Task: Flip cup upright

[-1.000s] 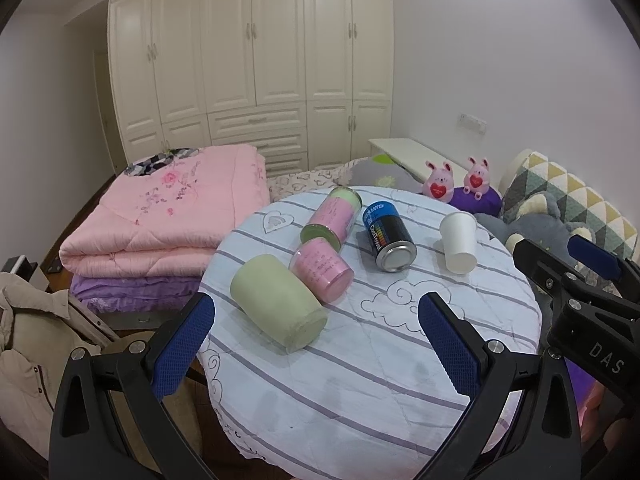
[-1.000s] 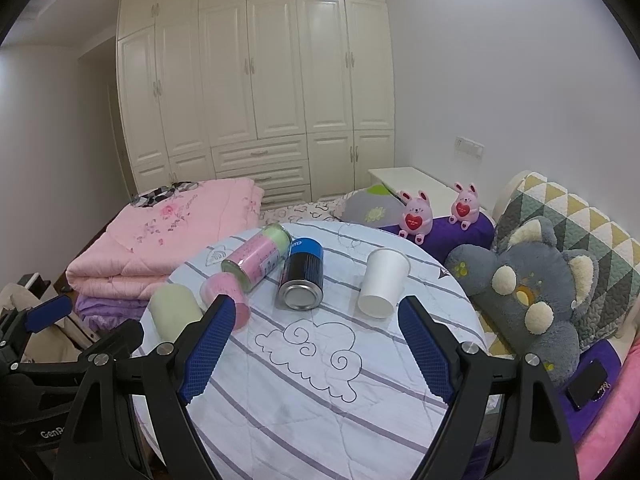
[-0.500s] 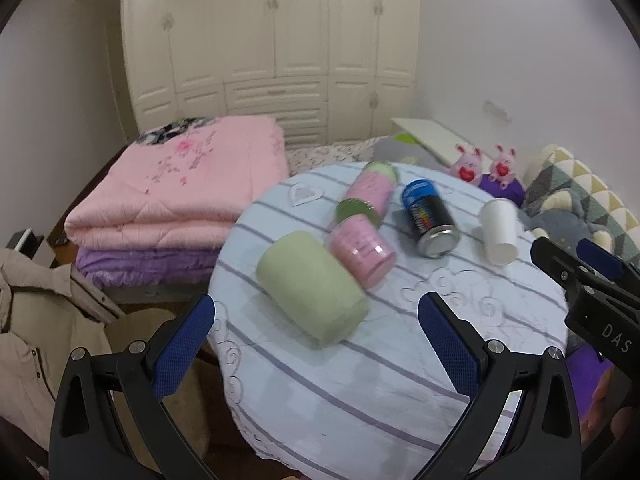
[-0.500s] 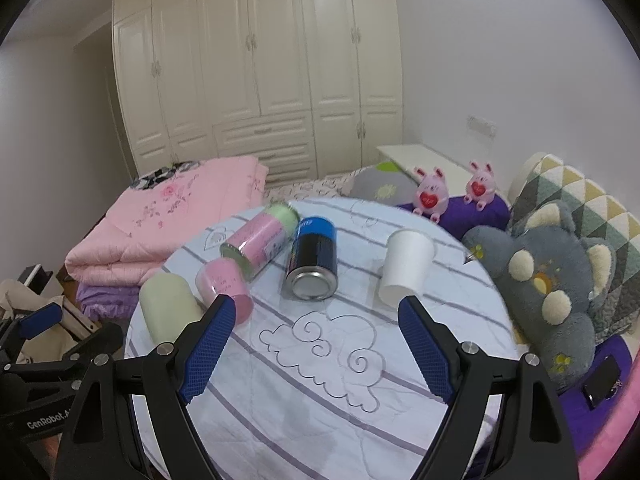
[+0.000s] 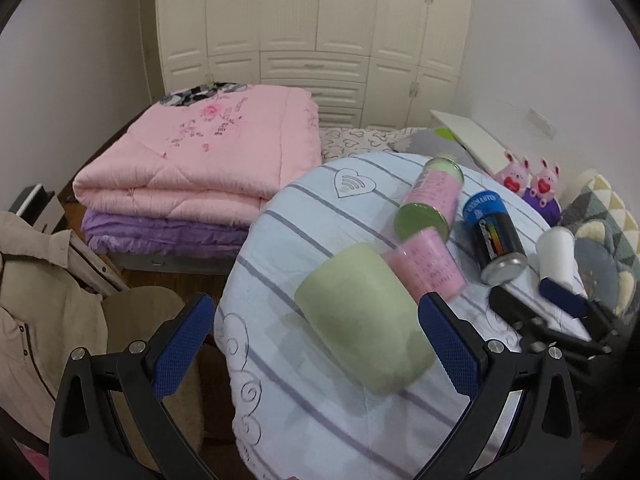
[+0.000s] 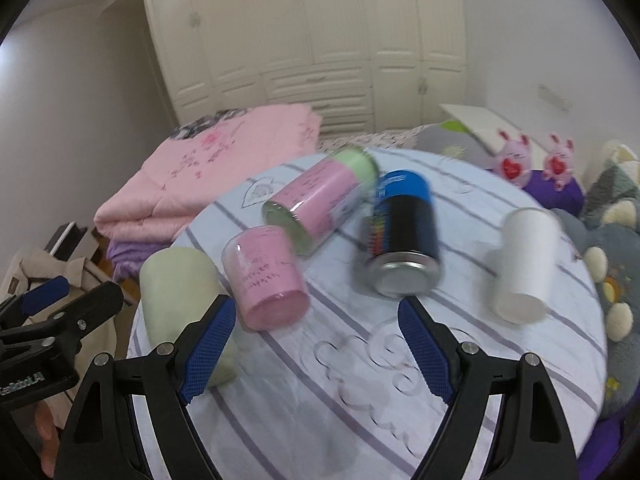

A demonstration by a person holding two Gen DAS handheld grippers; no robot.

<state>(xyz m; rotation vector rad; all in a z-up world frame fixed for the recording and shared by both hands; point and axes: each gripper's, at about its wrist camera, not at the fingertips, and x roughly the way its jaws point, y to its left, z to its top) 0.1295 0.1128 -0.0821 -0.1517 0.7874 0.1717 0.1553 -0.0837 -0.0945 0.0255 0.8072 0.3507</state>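
A pale green cup (image 5: pixel 362 312) lies on its side on the round striped table (image 5: pixel 304 400), between the open fingers of my left gripper (image 5: pixel 316 346). It also shows in the right wrist view (image 6: pixel 176 284). A small pink cup (image 6: pixel 262 276) lies on its side beside it. A white paper cup (image 6: pixel 522 264) stands upside down at the right. My right gripper (image 6: pixel 318 346) is open and empty, just short of the pink cup and the blue can (image 6: pixel 404 236).
A pink-and-green canister (image 6: pixel 320 200) and the blue-and-black can lie on their sides mid-table. Folded pink and purple quilts (image 5: pixel 200 168) are stacked left of the table. Plush toys (image 6: pixel 528 160) and cushions sit at the right. A beige coat (image 5: pixel 36 300) hangs at the left.
Both grippers have moved forward and down toward the table. The green cup now lies between my left fingers, and the pink cup and can are closer to my right gripper.
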